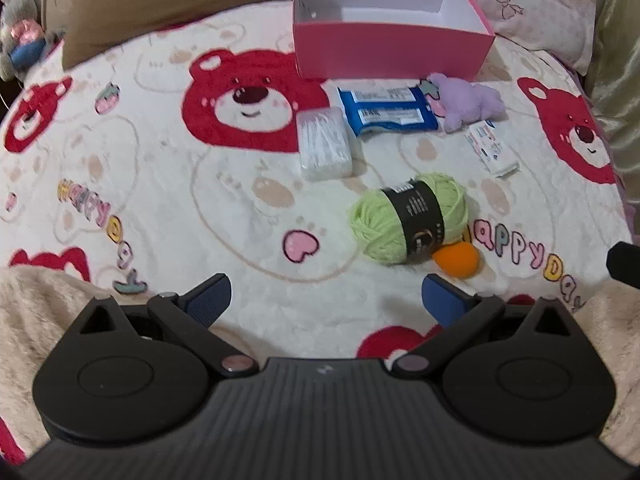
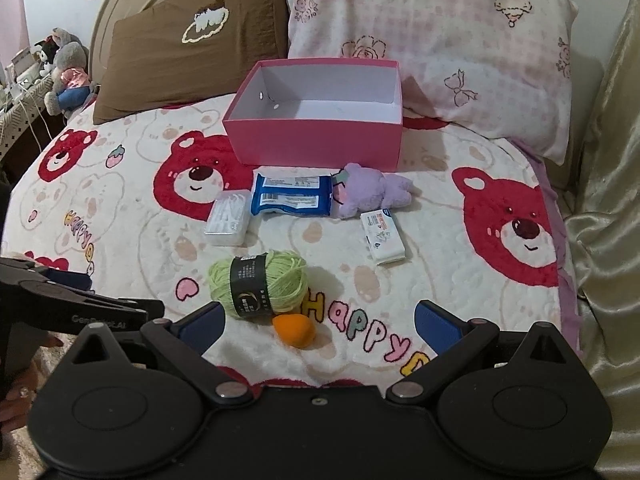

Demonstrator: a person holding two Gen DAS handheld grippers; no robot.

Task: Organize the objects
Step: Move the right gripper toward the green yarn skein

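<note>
An open pink box [image 1: 394,52] [image 2: 316,142] with nothing in it sits at the back of the bear blanket. In front of it lie a white cotton swab pack [image 1: 324,144] [image 2: 229,218], a blue wrapped pack [image 1: 386,110] [image 2: 292,194], a purple plush [image 1: 468,102] [image 2: 372,192] and a small white carton [image 1: 490,148] [image 2: 382,236]. Nearer lie a green yarn ball [image 1: 408,218] [image 2: 260,282] and an orange sponge [image 1: 458,260] [image 2: 294,330]. My left gripper [image 1: 326,300] is open, short of the yarn. My right gripper [image 2: 318,326] is open, its fingers either side of the sponge.
A brown pillow [image 2: 192,46] and a pink patterned pillow [image 2: 440,40] lean behind the box. Plush toys [image 2: 68,72] sit at the far left by the headboard. A gold cloth [image 2: 608,220] runs along the right. The left gripper's body [image 2: 60,300] and a hand [image 2: 16,396] show at left.
</note>
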